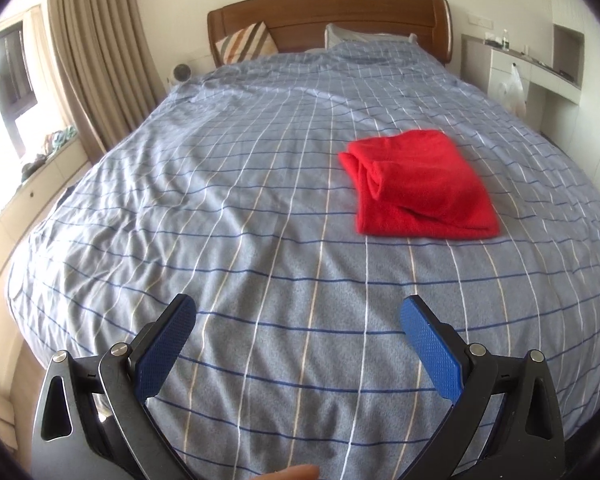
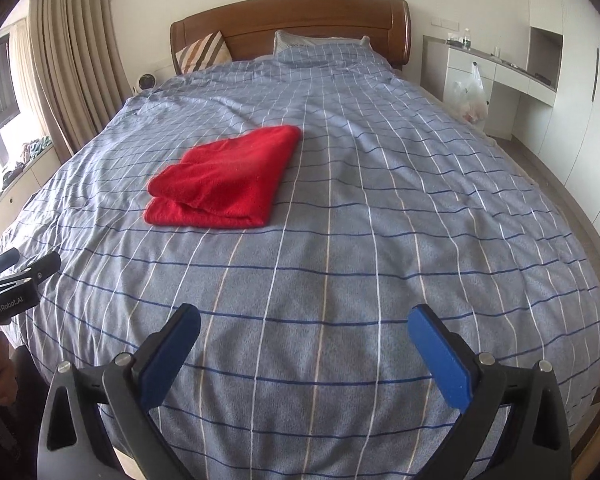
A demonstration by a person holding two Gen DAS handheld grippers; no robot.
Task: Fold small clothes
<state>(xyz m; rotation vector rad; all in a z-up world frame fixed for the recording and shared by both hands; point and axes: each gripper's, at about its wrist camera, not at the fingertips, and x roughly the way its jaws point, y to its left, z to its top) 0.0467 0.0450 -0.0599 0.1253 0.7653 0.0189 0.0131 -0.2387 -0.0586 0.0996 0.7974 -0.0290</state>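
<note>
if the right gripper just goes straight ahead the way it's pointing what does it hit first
Probably the bare checked duvet: the open right gripper points along it, and the folded red garment lies left of that line. Depth is hard to judge.

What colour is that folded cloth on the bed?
Bright red folded cloth, clearest in the right wrist view.

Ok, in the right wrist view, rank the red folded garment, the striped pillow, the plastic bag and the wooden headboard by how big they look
1. wooden headboard
2. red folded garment, nearer the camera, so unsure against the headboard
3. striped pillow and plastic bag look alike

One red cloth (image 1: pixel 420 188), two pillows (image 1: pixel 246 42), two tongs (image 1: pixel 298 344).
</note>
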